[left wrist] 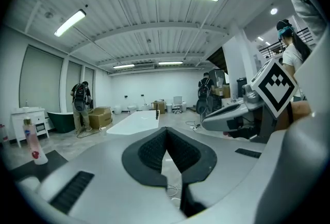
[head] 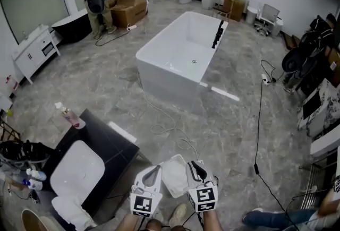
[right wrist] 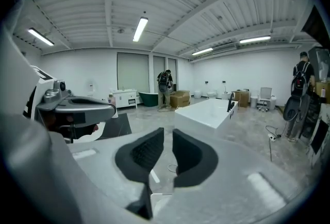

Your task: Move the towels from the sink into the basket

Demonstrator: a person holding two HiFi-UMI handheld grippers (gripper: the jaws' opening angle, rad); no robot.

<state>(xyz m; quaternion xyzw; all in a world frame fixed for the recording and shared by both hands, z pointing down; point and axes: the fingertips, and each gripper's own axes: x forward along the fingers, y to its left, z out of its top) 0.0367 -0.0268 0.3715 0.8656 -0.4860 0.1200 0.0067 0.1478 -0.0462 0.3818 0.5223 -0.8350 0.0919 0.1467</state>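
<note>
White towel (head: 71, 212) well left of left tool (head: 153, 171) (closed); right tool (head: 197, 165) barely parted.

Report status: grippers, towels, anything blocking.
Left gripper shut, empty; right gripper jaws a slit apart, empty. Both at basket. White towel by sink. No obstruction seen.

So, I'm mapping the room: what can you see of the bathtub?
The bathtub is a white, glossy, rectangular freestanding tub. It stands upright in the middle of the grey stone-look floor, at an angle to the head view. A black tap stands on its right-hand rim, and a small drain shows in its empty bottom.
</note>
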